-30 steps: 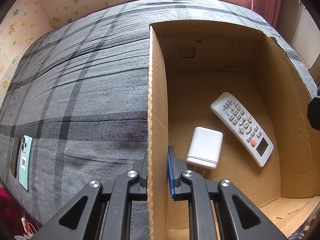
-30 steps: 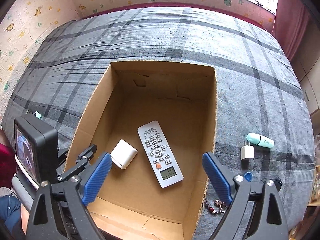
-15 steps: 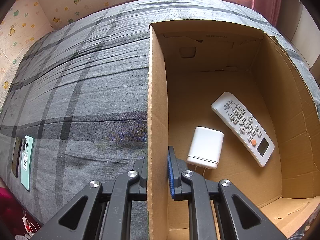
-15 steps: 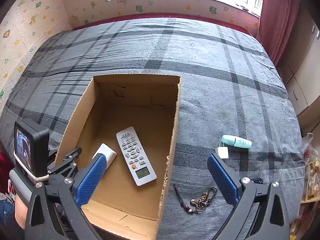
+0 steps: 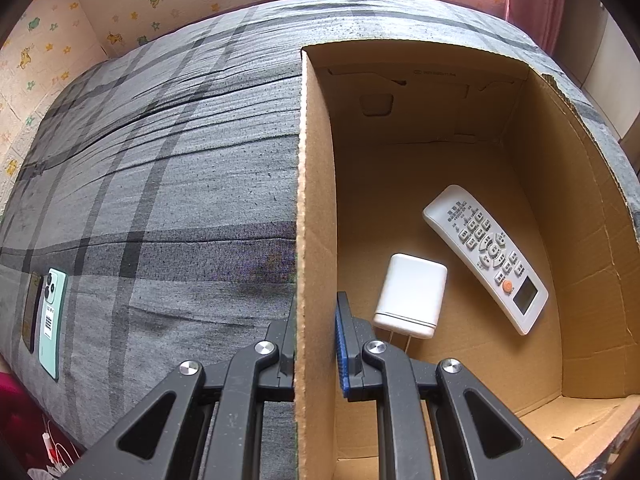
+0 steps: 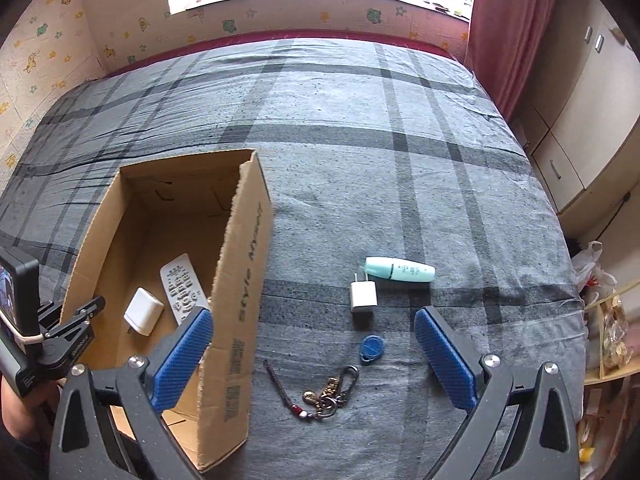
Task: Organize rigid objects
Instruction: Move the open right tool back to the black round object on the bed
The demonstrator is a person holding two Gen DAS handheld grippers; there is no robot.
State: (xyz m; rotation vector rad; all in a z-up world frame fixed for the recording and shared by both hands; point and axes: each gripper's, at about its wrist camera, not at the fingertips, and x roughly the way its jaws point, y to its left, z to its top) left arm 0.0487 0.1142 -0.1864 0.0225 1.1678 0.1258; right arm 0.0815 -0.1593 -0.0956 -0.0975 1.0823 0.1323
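Note:
A cardboard box (image 5: 314, 184) lies open on the grey plaid bed; it also shows in the right wrist view (image 6: 240, 280). Inside lie a white remote (image 5: 484, 256) and a white charger block (image 5: 412, 296). My left gripper (image 5: 316, 332) is shut on the box's left wall. My right gripper (image 6: 312, 344) is open and empty, above the bed right of the box. Below it lie a small white plug adapter (image 6: 363, 296), a mint tube (image 6: 400, 269), a blue round tag (image 6: 372, 347) and a keychain (image 6: 324, 392).
A mint phone (image 5: 52, 300) and a dark phone (image 5: 31, 312) lie at the bed's left edge. Cabinets (image 6: 580, 128) and a red curtain (image 6: 504, 20) stand to the right. Bags (image 6: 604, 320) sit beside the bed's right edge.
My right gripper has swung right, from over the box to over the loose items on the bed. The left gripper has stayed clamped on the box wall.

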